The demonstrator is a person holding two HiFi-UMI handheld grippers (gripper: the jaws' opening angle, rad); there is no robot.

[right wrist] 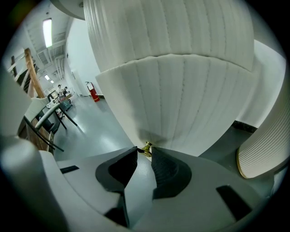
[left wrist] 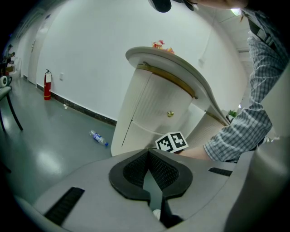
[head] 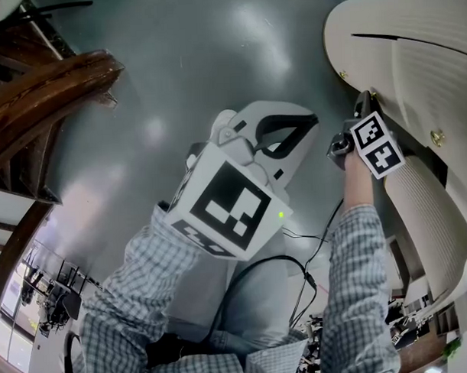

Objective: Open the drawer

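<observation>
**Gold knob (right wrist: pixel 146 148) sits between the tips of the right claw (right wrist: pixel 144 152)**

The right claw's two black jaws are spread a little. The small gold knob is right at their tips, in the gap. It looks like it touches the left jaw, but I cannot see the jaws squeezing it. The knob sticks out of the drawer (right wrist: pixel 181 99), which is a cream front with lines running up and down. The drawer fills most of the right gripper view. I cannot tell if it is pulled out at all.

From the head view, the right claw (head: pixel 363 108) reaches up to the cream cabinet (head: pixel 412 53) on the right. Its cube with black and white squares (head: pixel 377 145) sits just below the tips. A checked sleeve (head: pixel 359 277) runs back from it, toward the near edge.

The left claw (left wrist: pixel 148 153) has its jaws pressed together at the tips, with nothing in them. It hangs over the grey floor (head: pixel 198 61), to the left of the right claw and apart from the cabinet. In its own view it looks across at the cabinet, where another gold knob (left wrist: pixel 170 114) shows higher up.

Far off on the floor lies a plastic bottle (left wrist: pixel 97 137). A red fire extinguisher (left wrist: pixel 47 86) stands by the white wall. A brown wooden rail (head: pixel 39 97) is at the far left.
</observation>
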